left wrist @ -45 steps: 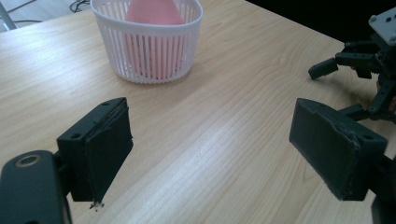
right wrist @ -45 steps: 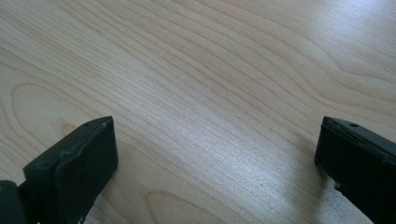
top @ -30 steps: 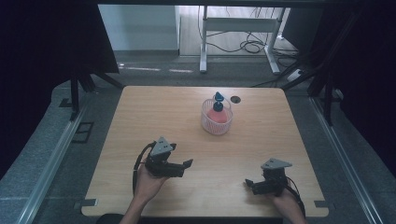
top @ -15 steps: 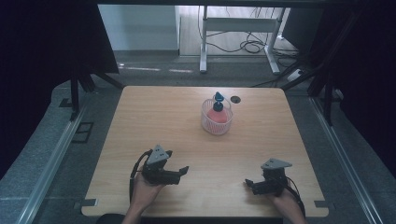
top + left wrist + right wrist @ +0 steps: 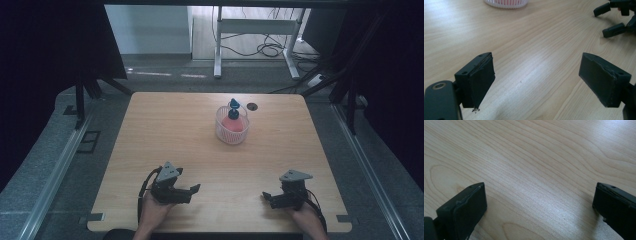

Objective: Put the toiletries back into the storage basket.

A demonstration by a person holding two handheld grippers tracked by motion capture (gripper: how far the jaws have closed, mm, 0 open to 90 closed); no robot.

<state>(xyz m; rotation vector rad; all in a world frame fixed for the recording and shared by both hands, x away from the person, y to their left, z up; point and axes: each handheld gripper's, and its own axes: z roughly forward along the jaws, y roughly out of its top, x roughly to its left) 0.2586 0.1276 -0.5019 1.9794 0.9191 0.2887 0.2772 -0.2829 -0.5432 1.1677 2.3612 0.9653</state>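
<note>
A dim room with dark curtains (image 5: 50, 45) at both sides and a white metal frame (image 5: 260, 30) with cables on the floor beyond surrounds a pale wooden counter (image 5: 175, 130), bare of clutter across its near half. Toward the far side, slightly right of centre, stands a small white basket (image 5: 232, 131) holding a red bottle (image 5: 233, 123) with a blue cap (image 5: 233, 105); the bottle stands upright, so its long axis runs vertically, out of the basket's open top. Just beyond it lies a small dark hole (image 5: 251, 106) in the counter. Both hands rest at the near edge, well apart from the basket. The left hand-held gripper (image 5: 192, 191), its jaws spread wide and holding nothing, points rightward across the counter; the basket lies far and to the right of it. The right hand-held gripper (image 5: 267, 198), likewise spread and empty, points leftward, with the basket far and to its left. The two look about equally distant, so either could reach forward first.
</note>
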